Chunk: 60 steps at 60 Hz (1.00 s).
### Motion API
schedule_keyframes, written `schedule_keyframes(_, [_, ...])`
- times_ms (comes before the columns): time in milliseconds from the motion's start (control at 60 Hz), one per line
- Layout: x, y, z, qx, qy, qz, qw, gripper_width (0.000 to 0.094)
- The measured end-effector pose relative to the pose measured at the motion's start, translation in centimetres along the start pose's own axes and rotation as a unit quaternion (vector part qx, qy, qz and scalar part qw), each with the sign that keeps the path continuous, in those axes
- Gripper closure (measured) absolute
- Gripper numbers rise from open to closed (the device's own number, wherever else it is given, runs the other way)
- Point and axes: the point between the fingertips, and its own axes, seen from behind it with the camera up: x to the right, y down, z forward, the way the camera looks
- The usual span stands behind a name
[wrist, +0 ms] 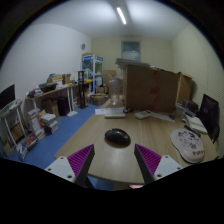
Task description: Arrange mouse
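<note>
While the tool (113, 162) hangs above the near edge of the desk (95, 140), its two fingers stand wide apart, the purple pads (78, 157) facing each other with nothing between them. The mouse (118, 136), a dark rounded shape, sits on the wooden top just ahead of the fingertips at about twelve o'clock, apart from both fingers and resting on its own. Off at roughly two o'clock from it, near the desk's right side, lies a pale oval object with markings (187, 144); I cannot tell what it is. Further back at one o'clock stands a large cardboard box (152, 88), and some papers (116, 113) lie flat on the far part of the desk at twelve. Away at ten o'clock there are shelves and clutter (52, 100) along the wall over a blue floor (50, 145). As for the job, I judge it hardly begun: the mouse is untouched, no finger presses on it, and where it is meant to go is not shown. What is left, by my reckoning, is to bring the tool forward and down so the mouse stands between the pads, close on it, and set it in its place.
</note>
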Motion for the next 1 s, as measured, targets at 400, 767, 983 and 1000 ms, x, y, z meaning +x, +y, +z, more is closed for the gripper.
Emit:
schedule_keyframes(400, [2.4, 3.2, 10.4, -0.089, -0.026, -0.018, 0.996, 0.0082])
schedule_keyframes(767, [4.3, 0.9, 16.7, -0.114, -0.022, 0.005, 0.993, 0.0089])
schedule_keyframes(983, [5.7, -0.1, 19.6, -0.113, 0.018, 0.032, 0.993, 0.0383])
schedule_keyframes(1000, [5.7, -0.2, 19.6, -0.115, 0.02, 0.036, 0.993, 0.0389])
